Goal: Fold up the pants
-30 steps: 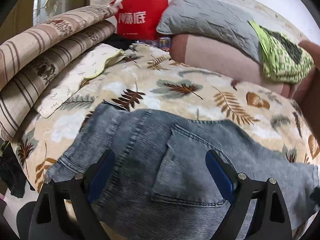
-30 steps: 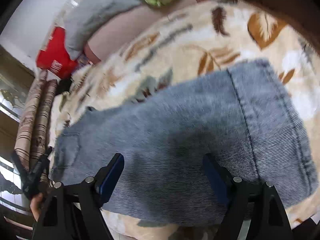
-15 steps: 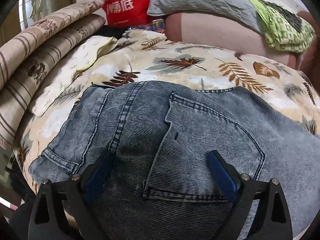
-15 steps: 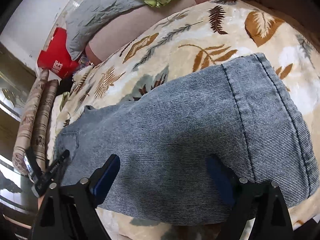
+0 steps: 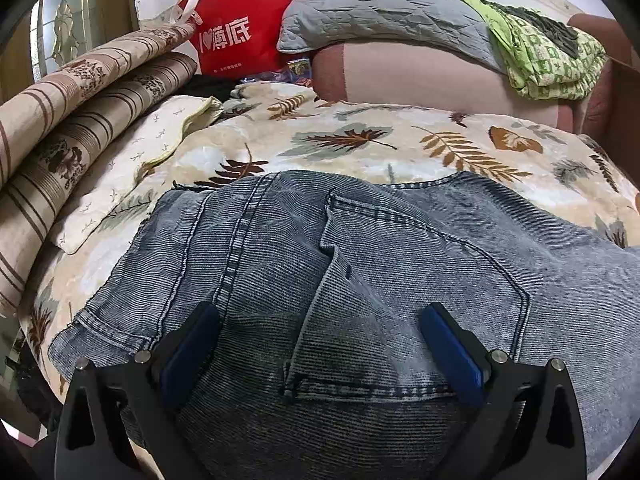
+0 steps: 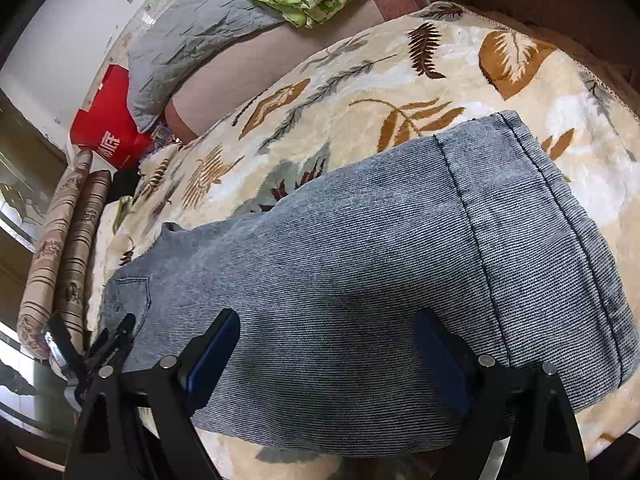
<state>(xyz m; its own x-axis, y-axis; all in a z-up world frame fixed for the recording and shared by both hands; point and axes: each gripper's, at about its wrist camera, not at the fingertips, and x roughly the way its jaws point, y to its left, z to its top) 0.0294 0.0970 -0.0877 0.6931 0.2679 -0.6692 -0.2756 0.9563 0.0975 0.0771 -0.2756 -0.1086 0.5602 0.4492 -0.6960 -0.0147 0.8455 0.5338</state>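
My leaf-print blanket covers the bed, with a red bag at the far side. The jeans lie flat across the blanket's near part. My left claw has just been opening above the back pocket; my right claw gapes wide over the leg, gripping nothing.

1. The pants are grey-blue washed denim with dark stitching.
2. They lie flat on the leaf-pattern blanket, along its near edge, folded lengthwise.
3. The waist end, with a back pocket facing up, is toward the blanket's left edge.
4. The hem end is toward the right edge.
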